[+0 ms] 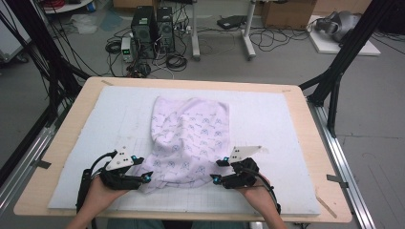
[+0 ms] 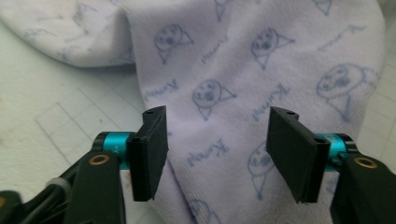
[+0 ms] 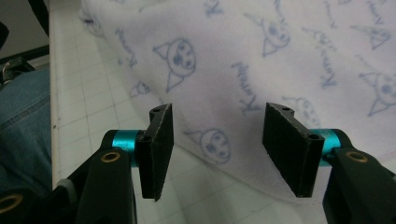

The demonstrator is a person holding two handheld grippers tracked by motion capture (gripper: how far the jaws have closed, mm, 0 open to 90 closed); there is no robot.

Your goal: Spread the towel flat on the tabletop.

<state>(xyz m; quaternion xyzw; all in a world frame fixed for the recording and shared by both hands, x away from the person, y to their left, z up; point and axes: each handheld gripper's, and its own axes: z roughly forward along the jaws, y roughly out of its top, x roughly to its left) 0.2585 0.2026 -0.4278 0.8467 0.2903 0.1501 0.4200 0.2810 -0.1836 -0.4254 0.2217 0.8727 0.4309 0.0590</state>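
A pale lilac cloth [image 1: 191,138] printed with blue cat faces and words lies crumpled on the white gridded mat [image 1: 272,124]. My left gripper [image 1: 143,168] is at the cloth's near left corner, pointing right. In the left gripper view its jaws [image 2: 217,154] stand apart over the cloth [image 2: 224,60] without pinching it. My right gripper [image 1: 218,171] is at the near right corner, pointing left. In the right gripper view the jaws [image 3: 217,149] are open above the cloth's hem [image 3: 261,60], nothing pressed between the pads.
The mat lies on a wooden tabletop [image 1: 305,119] with black frame posts [image 1: 341,62] at both far corners. Computer towers [image 1: 153,31] and cables sit on the floor behind. The person's jeans [image 3: 18,126] show past the table's near edge.
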